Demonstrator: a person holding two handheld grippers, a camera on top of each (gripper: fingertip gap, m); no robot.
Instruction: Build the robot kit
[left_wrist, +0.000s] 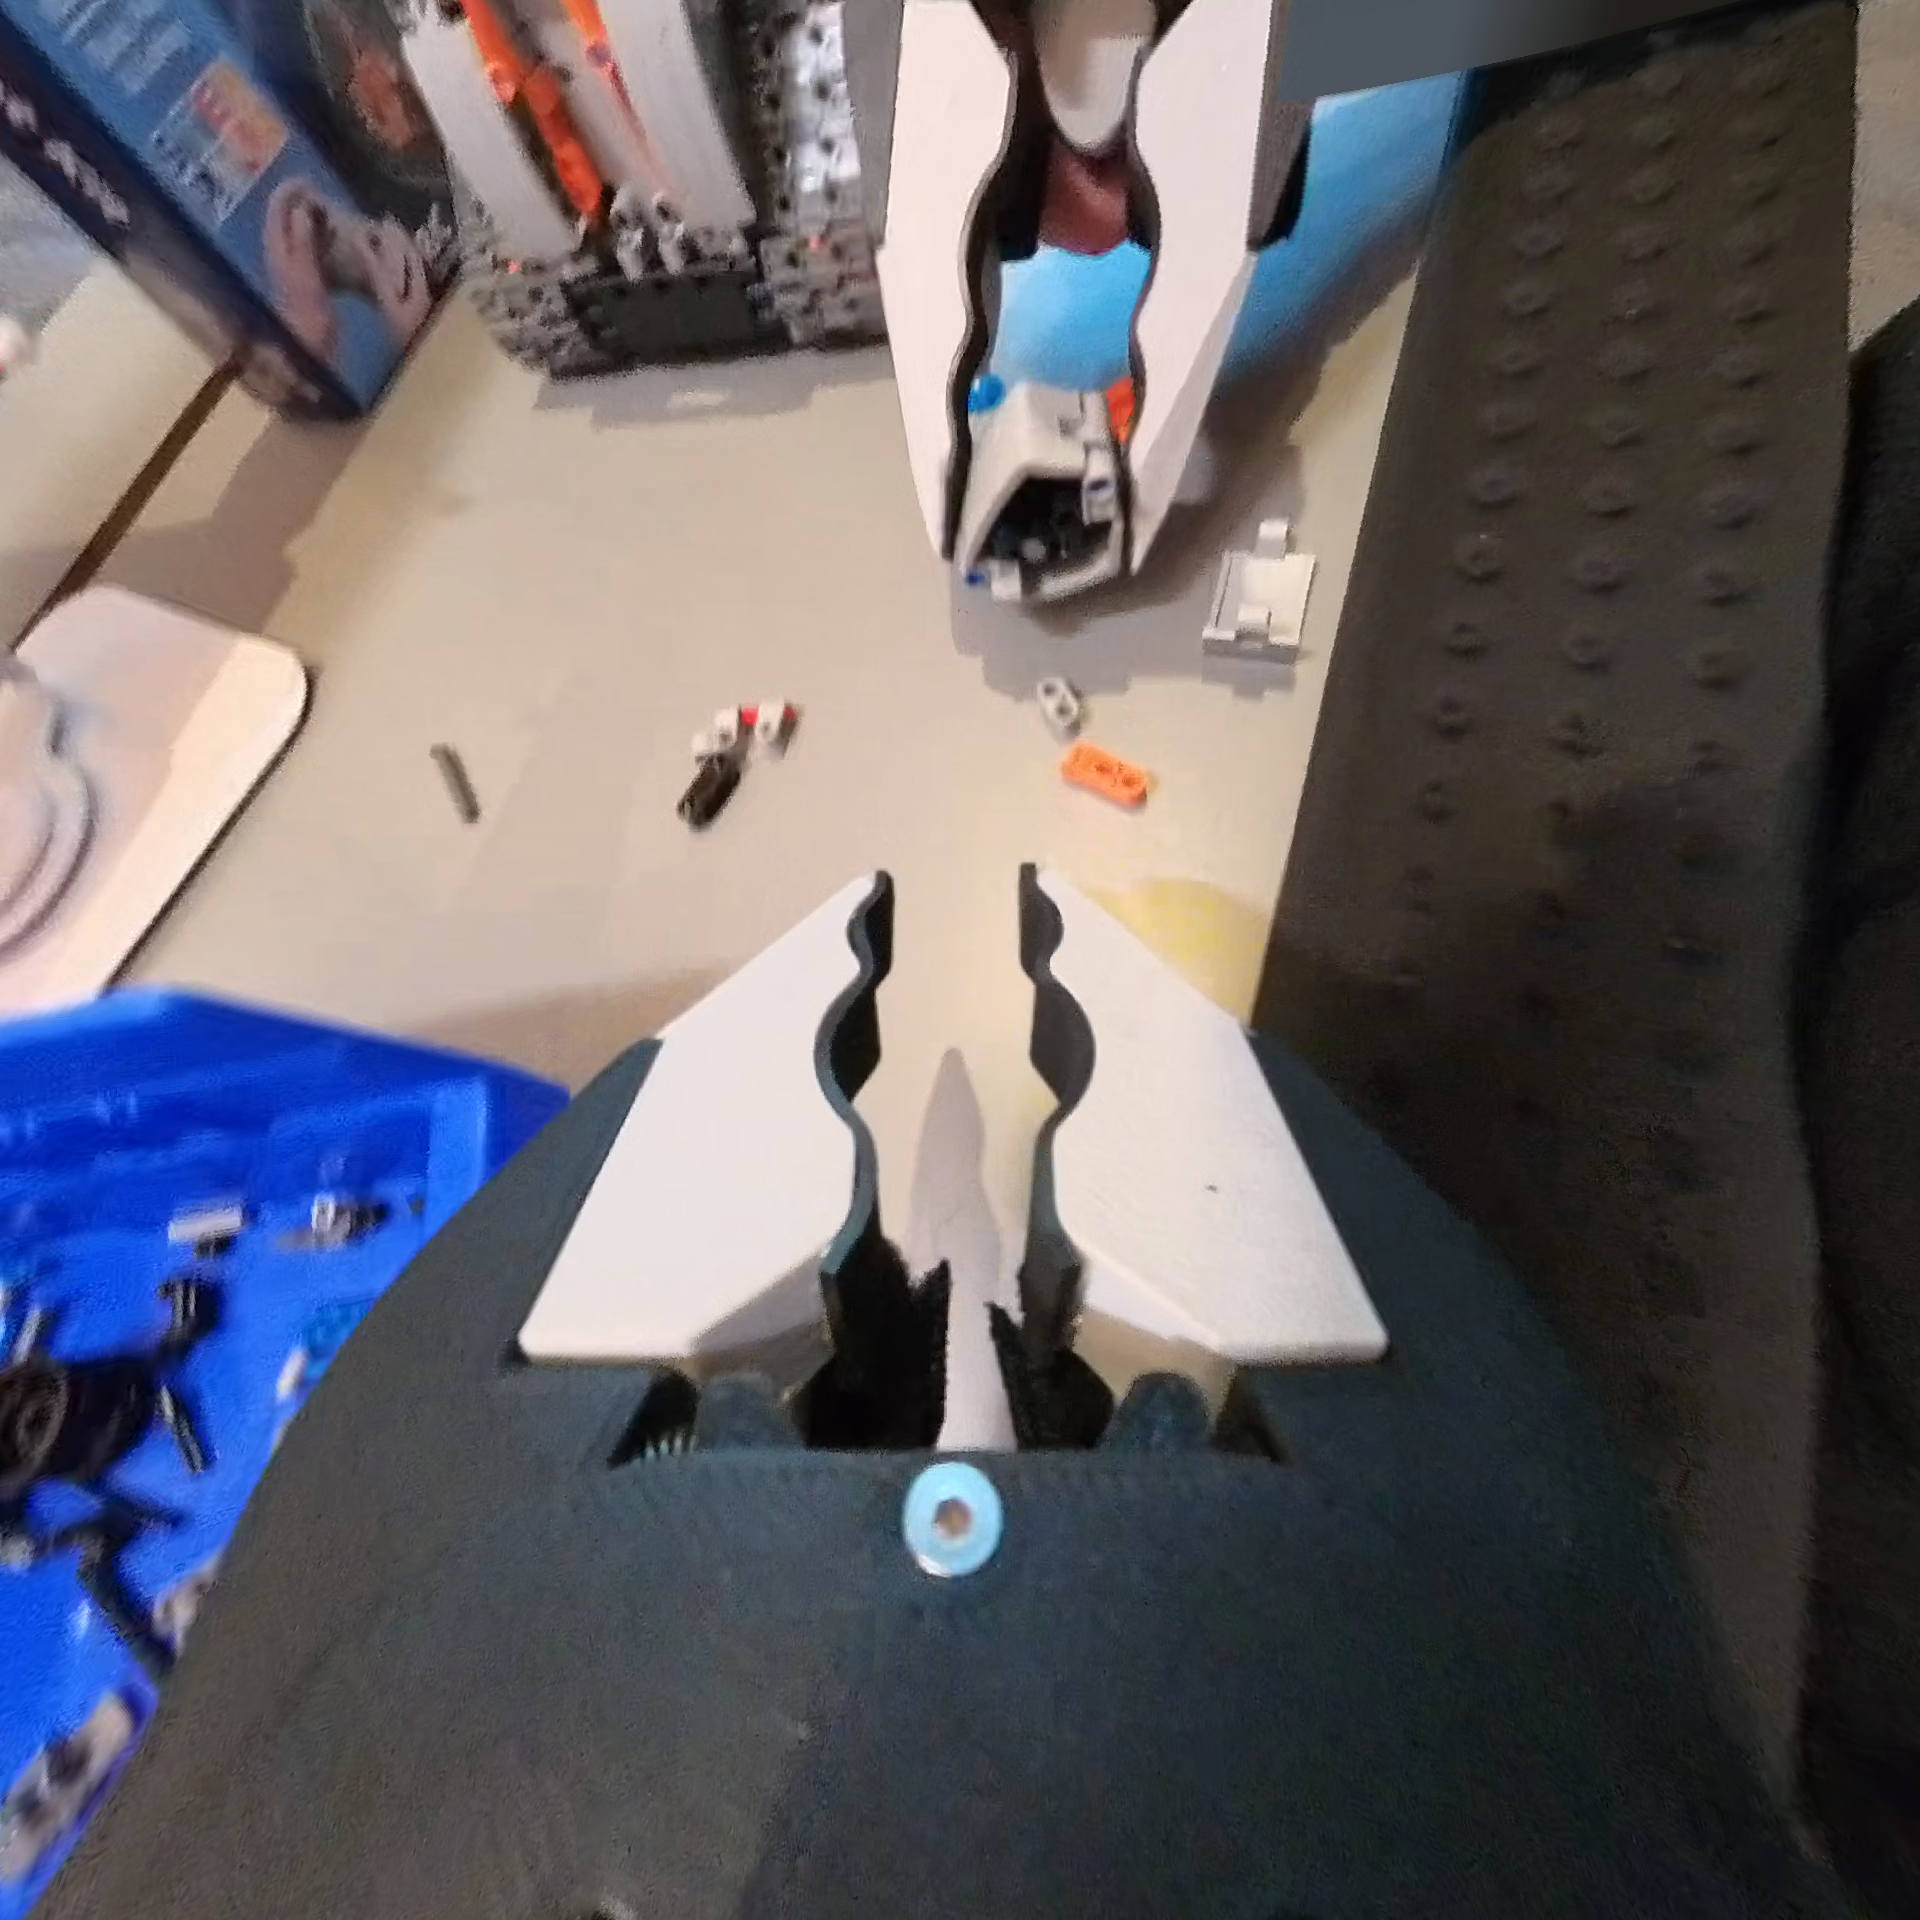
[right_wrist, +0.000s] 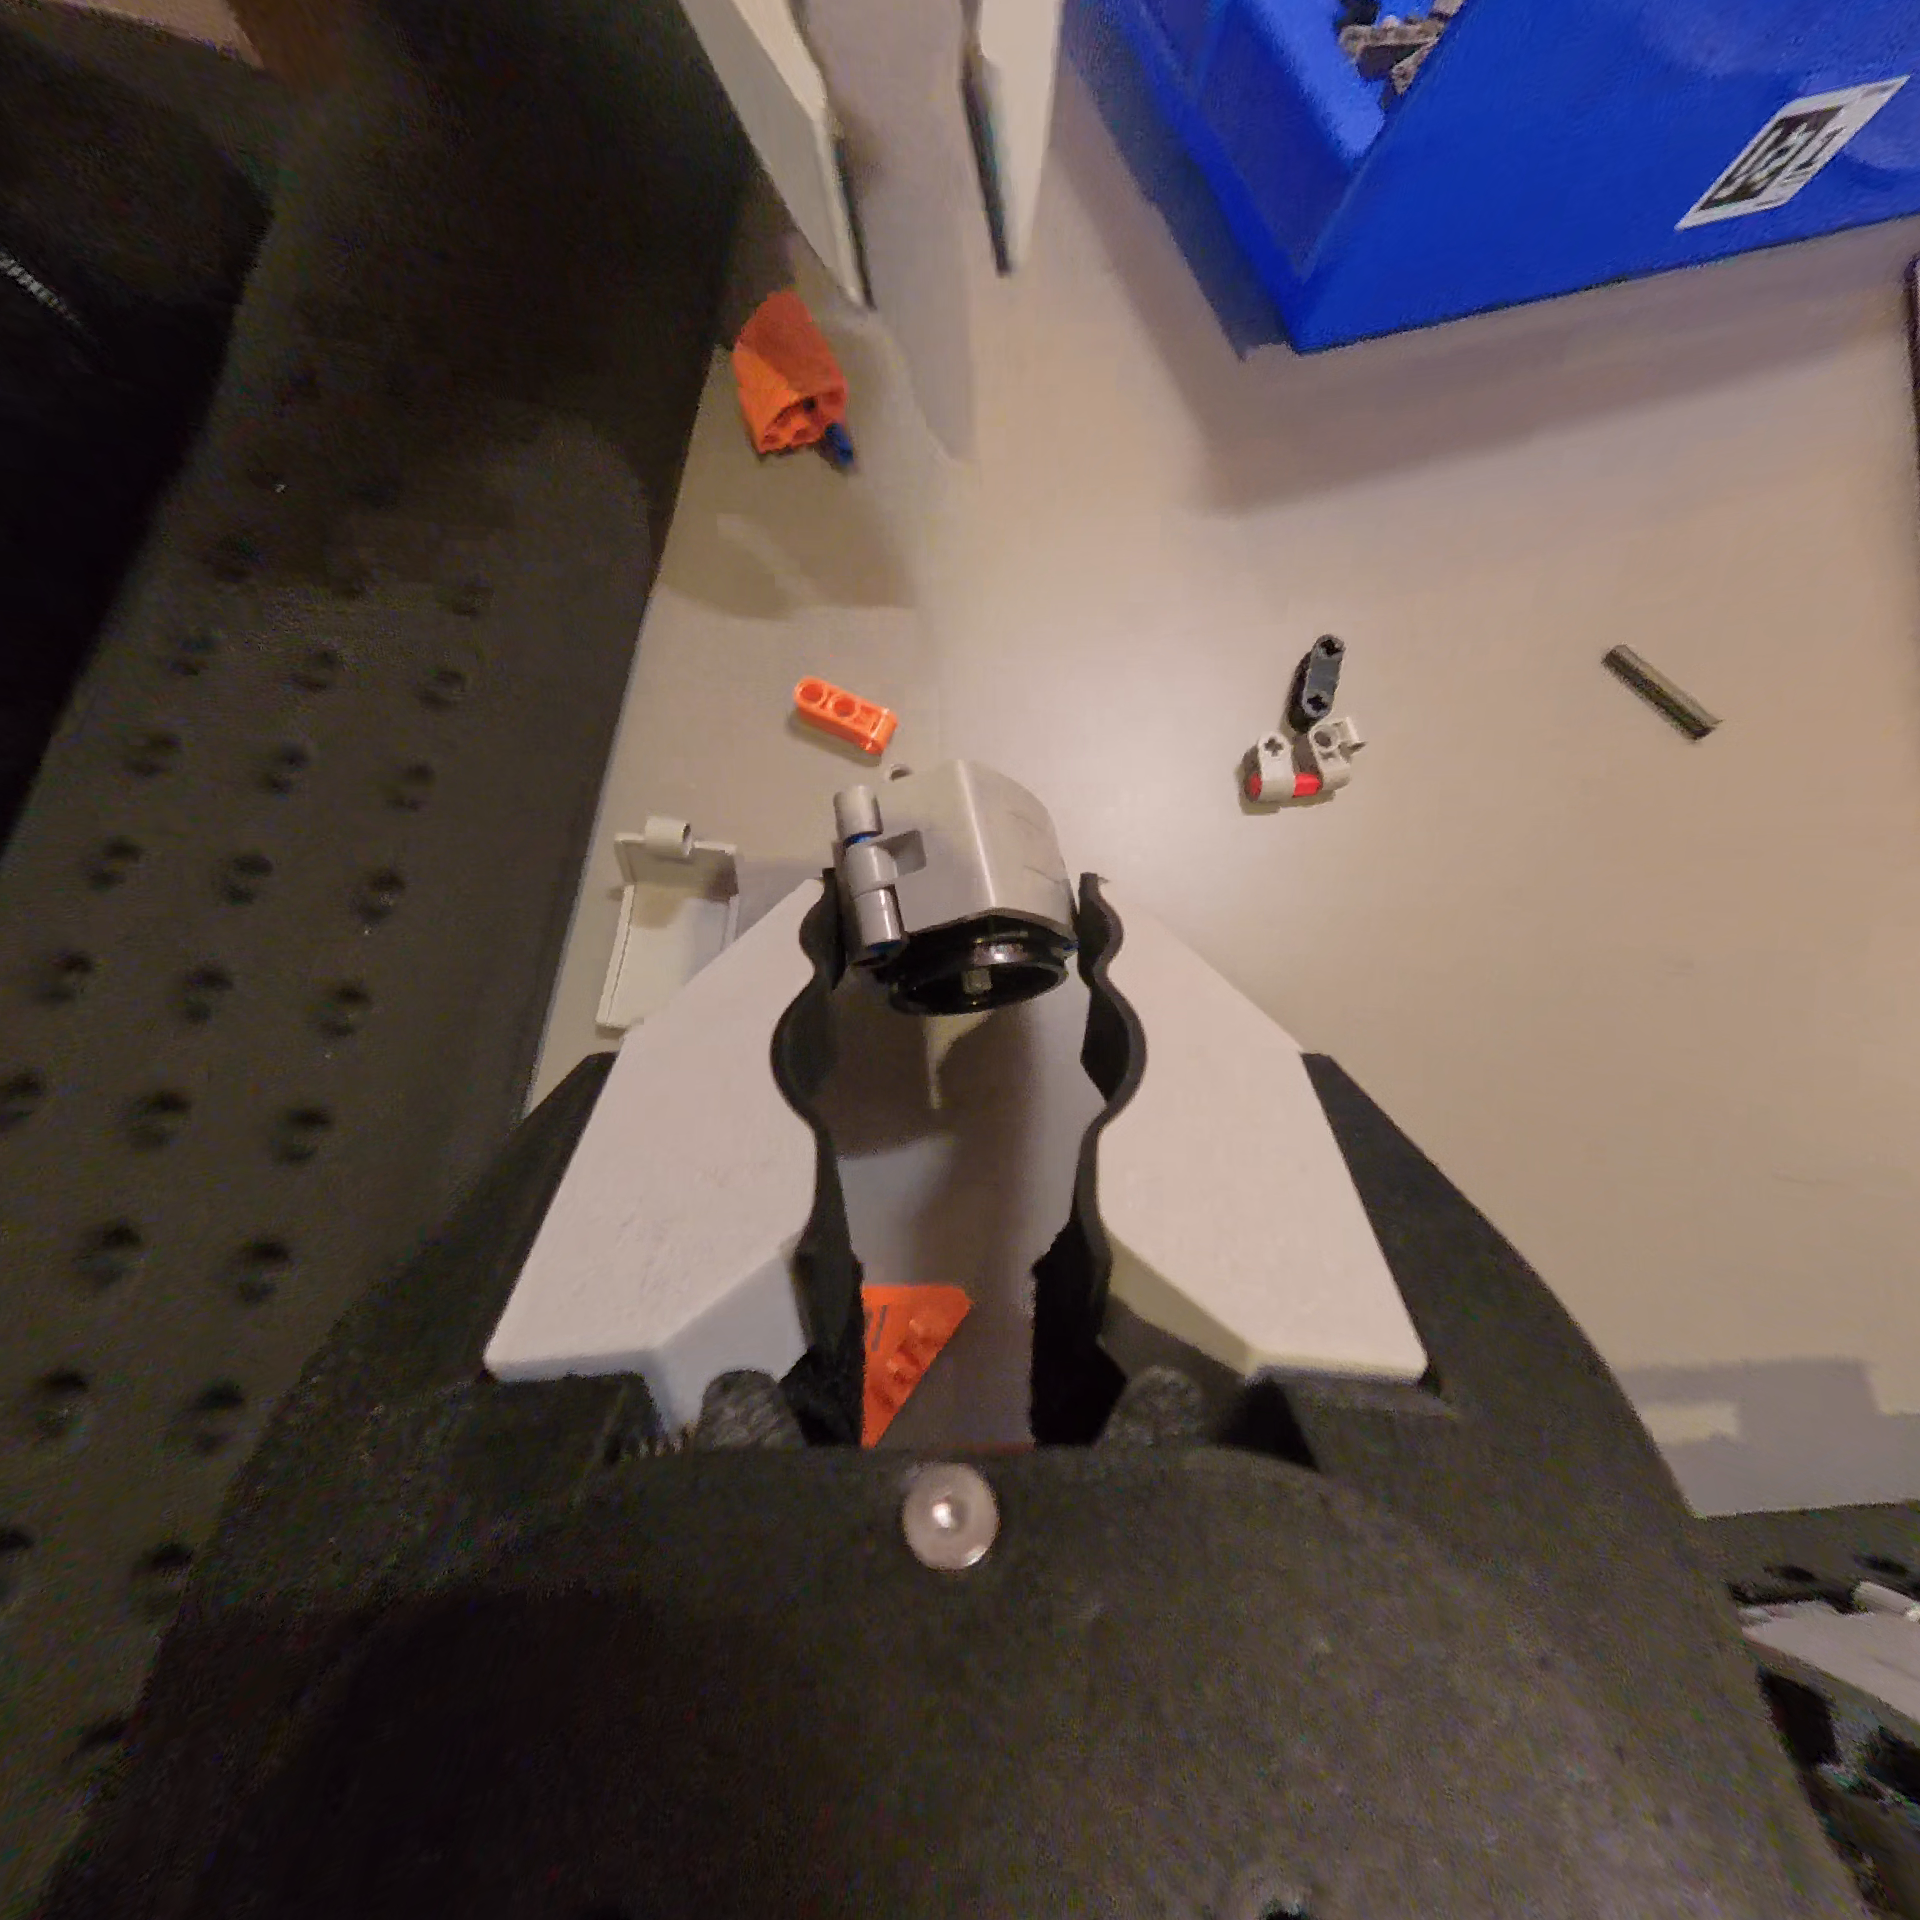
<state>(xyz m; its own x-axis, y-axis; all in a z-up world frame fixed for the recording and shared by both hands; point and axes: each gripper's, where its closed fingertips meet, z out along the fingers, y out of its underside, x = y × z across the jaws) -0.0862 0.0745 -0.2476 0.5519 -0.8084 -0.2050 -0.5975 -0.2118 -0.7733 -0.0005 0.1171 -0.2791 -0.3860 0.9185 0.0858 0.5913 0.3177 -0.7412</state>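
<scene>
Clamping the grey-white block assembly (right_wrist: 956, 883) in my right tongs (right_wrist: 956, 914) above the tabletop (right_wrist: 1455, 1039), left tongs (left_wrist: 956, 883) narrowly parted, empty, near the orange beam (left_wrist: 1108, 774).

We see a hobby table (left_wrist: 623, 540): toy bricks (left_wrist: 1107, 774) ahead of our claw, parts bin (left_wrist: 260, 1091) left.

A beige tabletop (left_wrist: 582, 582) under warm, soft indoor light. Along one side runs a dark dimpled surface (left_wrist: 1579, 644), perhaps a padded seat edge. Printed boxes (left_wrist: 260, 208) stand blurred at the far end.
</scene>
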